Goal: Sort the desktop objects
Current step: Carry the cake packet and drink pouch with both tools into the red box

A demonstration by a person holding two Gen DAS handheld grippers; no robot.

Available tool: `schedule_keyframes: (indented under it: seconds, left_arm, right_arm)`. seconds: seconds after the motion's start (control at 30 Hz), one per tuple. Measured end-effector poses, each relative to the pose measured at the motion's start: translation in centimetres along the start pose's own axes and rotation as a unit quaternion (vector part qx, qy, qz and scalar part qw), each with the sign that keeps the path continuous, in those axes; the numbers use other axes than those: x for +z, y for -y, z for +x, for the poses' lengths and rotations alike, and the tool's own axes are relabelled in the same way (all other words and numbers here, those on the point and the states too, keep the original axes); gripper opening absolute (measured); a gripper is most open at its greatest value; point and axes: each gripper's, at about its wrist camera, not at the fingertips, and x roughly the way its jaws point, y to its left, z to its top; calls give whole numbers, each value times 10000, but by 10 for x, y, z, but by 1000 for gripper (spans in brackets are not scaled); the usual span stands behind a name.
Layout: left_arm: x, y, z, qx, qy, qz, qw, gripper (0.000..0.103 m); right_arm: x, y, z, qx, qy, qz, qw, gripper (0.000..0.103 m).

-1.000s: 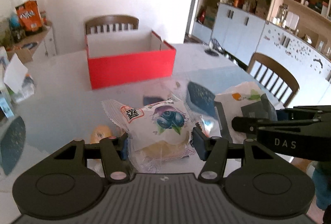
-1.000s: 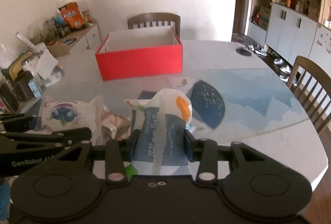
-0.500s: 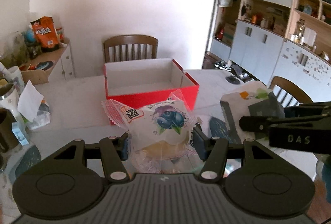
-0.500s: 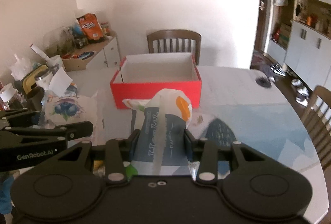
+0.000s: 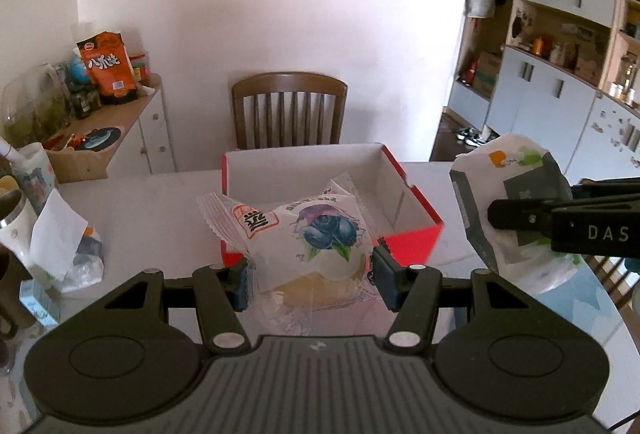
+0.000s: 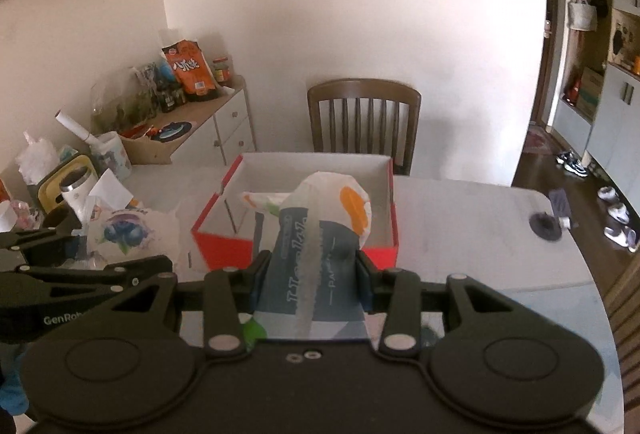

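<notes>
A wrapped blueberry bun (image 5: 304, 234) hangs above the table with my left gripper (image 5: 308, 274) shut on it. Just behind it stands the open red box (image 5: 416, 238) with a white, empty inside. My right gripper (image 6: 310, 276) is shut on a grey and white snack bag (image 6: 316, 234), held up in front of the same red box (image 6: 224, 246). In the left wrist view the right gripper and the snack bag (image 5: 516, 201) show at the right. In the right wrist view the left gripper and the bun (image 6: 124, 230) show at the left.
A brown chair (image 5: 288, 109) stands behind the box at the table's far side. A side cabinet (image 6: 200, 129) with an orange bag (image 6: 190, 69) and jars lines the left wall. Cups and tissue (image 5: 60, 234) crowd the table's left edge. Cupboards (image 5: 560, 73) stand to the right.
Both grippers have risen and moved toward the red box, each carrying its packet. The box now lies right behind the bun and the snack bag, and looks larger.
</notes>
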Motion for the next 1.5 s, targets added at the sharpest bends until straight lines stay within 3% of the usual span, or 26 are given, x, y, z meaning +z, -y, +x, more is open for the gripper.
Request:
schedule_keyframes:
  seconds: [0.53,0.83,1.17,1.5]
  left_arm:
    - [49,-11,91,206,-396,-60,9990,58]
    - [59,-10,128,293,-503,345,9977,58]
    - [65,-21,177,307,-972,448,9938,58]
    - [61,-35,236,178,-1669,521,9844,58]
  right_arm:
    - [47,28,84,151,-354,-101,9992,43]
    - [59,32,121,163,-487,-142,9986,42]
    - [69,31,171,148,-824,-120,9964,43]
    - [64,26,228,42,-1309,-223,9911,43]
